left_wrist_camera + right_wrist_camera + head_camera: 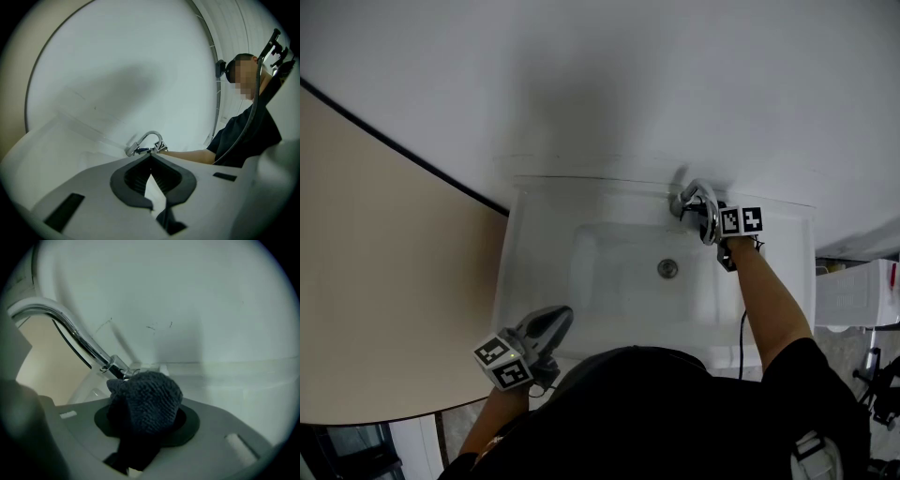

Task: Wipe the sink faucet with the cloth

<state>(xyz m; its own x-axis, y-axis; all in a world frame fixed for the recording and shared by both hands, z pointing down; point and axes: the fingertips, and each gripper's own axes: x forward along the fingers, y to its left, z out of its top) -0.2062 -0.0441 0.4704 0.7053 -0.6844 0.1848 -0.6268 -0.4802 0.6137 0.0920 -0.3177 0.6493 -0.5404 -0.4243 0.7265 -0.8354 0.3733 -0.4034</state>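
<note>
Nearest to us, at the bottom of the head view, our dark shirt (675,412) fills the frame. Just to its left we hold the left gripper (559,319) over the front left corner of the white sink (534,234). In the left gripper view its jaws are pressed together at the tips with nothing between them, and the left gripper (151,158) points across the basin towards the faucet (149,139).

Further in, the round drain (667,268) sits in the middle of the basin. Our right forearm (769,300) reaches up the right side of the frame past the sink's rim.

At the back edge of the sink, in the upper right of the basin, the right gripper (705,216) sits against the right side of the curved chrome faucet (697,200). In the right gripper view the right gripper (143,405) has its jaws clamped on a bunched dark grey cloth (150,397). The wad sits right at the faucet's base, while the spout (56,317) arches away to the upper left of that frame. We cannot tell how firmly the cloth presses on the metal.

Behind everything, a plain white wall (628,84) rises beyond the sink.
</note>
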